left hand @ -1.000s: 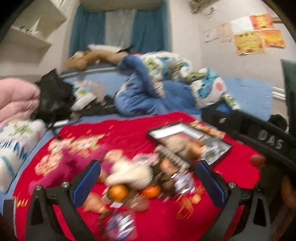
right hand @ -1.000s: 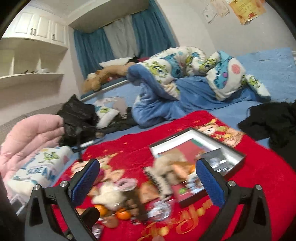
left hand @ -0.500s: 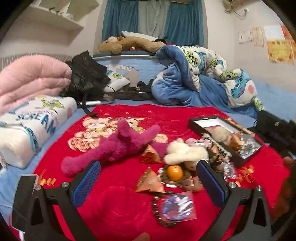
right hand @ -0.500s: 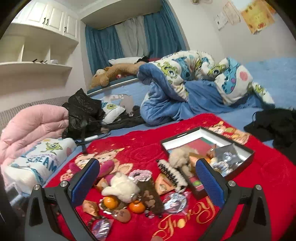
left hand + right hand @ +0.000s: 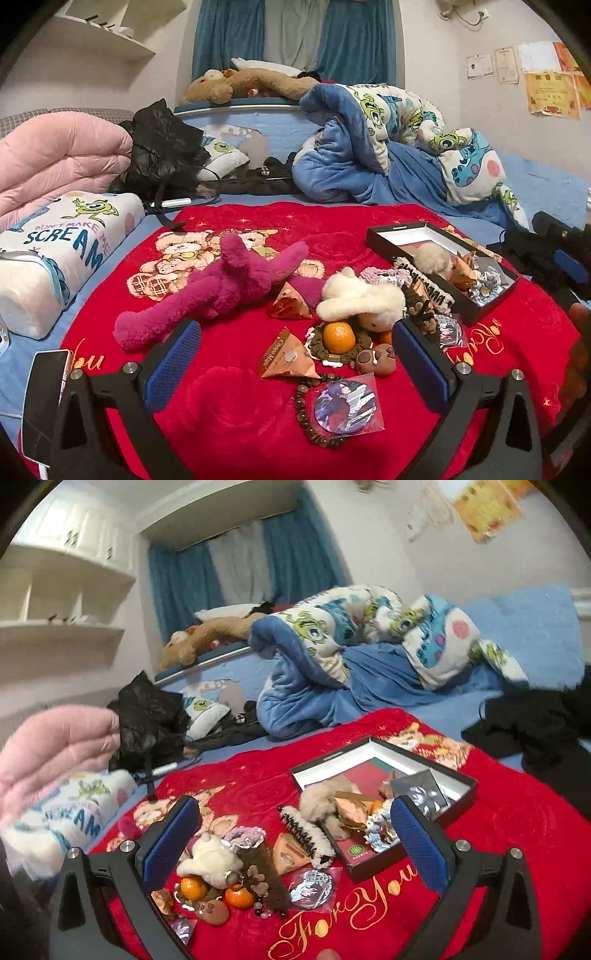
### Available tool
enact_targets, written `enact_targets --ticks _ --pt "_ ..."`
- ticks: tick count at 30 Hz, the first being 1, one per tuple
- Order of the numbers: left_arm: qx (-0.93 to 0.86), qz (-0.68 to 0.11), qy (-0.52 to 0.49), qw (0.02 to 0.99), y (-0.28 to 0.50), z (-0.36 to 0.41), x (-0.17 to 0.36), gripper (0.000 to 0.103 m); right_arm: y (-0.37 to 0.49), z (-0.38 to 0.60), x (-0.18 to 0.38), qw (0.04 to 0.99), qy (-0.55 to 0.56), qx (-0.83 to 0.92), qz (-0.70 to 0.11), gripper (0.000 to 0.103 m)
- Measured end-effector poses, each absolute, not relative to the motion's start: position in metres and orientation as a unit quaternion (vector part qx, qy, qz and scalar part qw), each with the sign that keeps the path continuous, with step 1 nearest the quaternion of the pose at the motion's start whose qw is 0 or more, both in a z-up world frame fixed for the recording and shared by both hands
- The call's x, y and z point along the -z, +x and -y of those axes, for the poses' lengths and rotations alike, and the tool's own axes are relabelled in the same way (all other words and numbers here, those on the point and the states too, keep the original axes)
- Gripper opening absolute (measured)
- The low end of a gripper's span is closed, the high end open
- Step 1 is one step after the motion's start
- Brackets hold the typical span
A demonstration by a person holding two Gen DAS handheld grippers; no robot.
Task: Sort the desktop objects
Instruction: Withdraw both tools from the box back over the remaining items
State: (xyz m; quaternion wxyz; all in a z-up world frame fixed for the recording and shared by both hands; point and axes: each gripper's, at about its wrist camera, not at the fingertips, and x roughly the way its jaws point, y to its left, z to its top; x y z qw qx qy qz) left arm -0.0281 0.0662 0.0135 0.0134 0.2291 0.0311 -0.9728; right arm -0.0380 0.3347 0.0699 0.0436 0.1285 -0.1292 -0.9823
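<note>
A pile of small objects lies on a red blanket (image 5: 229,406): a magenta plush (image 5: 221,291), a white plush (image 5: 354,299), an orange (image 5: 338,336), triangular snack packs (image 5: 284,356), a bead bracelet with a round badge (image 5: 345,406). A black open box (image 5: 476,314) at the right holds a fluffy toy and wrapped bits. My left gripper (image 5: 295,363) hovers open just before the pile, holding nothing. In the right wrist view the same box (image 5: 458,797), a black hair claw (image 5: 301,832) and two oranges (image 5: 194,888) lie ahead of my open, empty right gripper (image 5: 293,843).
A phone (image 5: 44,402) lies at the blanket's left edge beside a white "SCREAM" pillow (image 5: 55,254). A pink duvet (image 5: 55,158), a black bag (image 5: 159,147) and a blue monster blanket (image 5: 388,147) crowd the back of the bed. Black clothing (image 5: 532,727) lies at the right.
The left view has swung leftwards and steadied, bringing the magenta plush and the phone into sight. The right gripper has tilted and shifted slightly nearer the box. Both stay open.
</note>
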Motion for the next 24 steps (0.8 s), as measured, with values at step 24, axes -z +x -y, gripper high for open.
enact_targets --ticks 24 --pt "0.970 -0.026 0.241 0.034 -0.032 -0.067 -0.008 0.103 -0.034 -0.344 -0.070 0.055 0.120 0.980 0.152 0.103"
